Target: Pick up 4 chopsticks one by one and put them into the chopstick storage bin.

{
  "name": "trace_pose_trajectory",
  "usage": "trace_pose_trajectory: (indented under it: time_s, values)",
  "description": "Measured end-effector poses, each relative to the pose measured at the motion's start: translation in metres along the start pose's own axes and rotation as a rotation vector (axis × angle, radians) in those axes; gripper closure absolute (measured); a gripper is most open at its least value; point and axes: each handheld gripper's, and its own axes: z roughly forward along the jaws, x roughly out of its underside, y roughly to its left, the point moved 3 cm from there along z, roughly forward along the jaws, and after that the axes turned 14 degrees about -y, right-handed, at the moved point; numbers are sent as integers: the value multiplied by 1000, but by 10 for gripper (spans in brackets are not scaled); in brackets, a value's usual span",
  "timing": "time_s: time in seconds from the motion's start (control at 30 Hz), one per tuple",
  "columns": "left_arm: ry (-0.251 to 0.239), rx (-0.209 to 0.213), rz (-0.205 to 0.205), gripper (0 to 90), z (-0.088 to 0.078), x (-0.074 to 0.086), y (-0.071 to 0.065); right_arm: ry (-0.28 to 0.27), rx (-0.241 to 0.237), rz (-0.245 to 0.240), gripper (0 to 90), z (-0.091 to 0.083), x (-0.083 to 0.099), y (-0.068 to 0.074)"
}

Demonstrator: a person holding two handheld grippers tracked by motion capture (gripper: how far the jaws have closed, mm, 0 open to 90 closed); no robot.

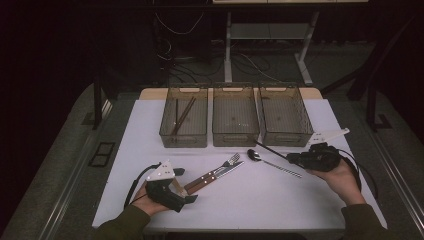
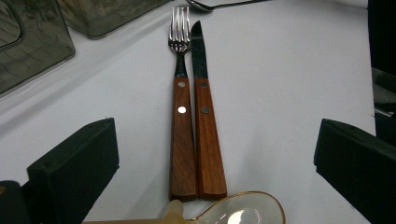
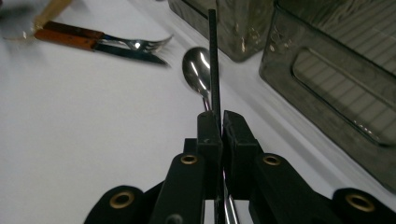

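My right gripper (image 1: 292, 158) (image 3: 221, 119) is shut on a thin black chopstick (image 1: 272, 150) (image 3: 213, 60), held a little above the table with its free end towards the bins. A metal spoon (image 1: 256, 155) (image 3: 197, 70) lies on the white table just under it. My left gripper (image 1: 185, 186) (image 2: 215, 140) rests near the front left, its jaws wide open. Between and beyond them lie a wooden-handled fork (image 1: 220, 167) (image 2: 181, 121) and knife (image 1: 225, 171) (image 2: 205, 126), side by side. A translucent amber spoon (image 2: 238, 212) lies right at the handle ends.
Three clear bins stand in a row at the back: the left bin (image 1: 183, 137) holds brown chopsticks (image 1: 184, 115); next to it are the middle bin (image 1: 235, 135) and the right bin (image 1: 285, 134). The white table (image 1: 260, 200) ends close in front of my hands.
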Motion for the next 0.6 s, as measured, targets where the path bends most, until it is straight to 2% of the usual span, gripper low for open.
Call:
trace_pose_trajectory:
  time_s: [0.23,0.6]
  values:
    - [4,1,1,0,0,0,-1,-33,-15,-2,863,5,-12,4]
    - [7,2,4,0,1,1,-2,-49,-25,0,862,22,-27,11]
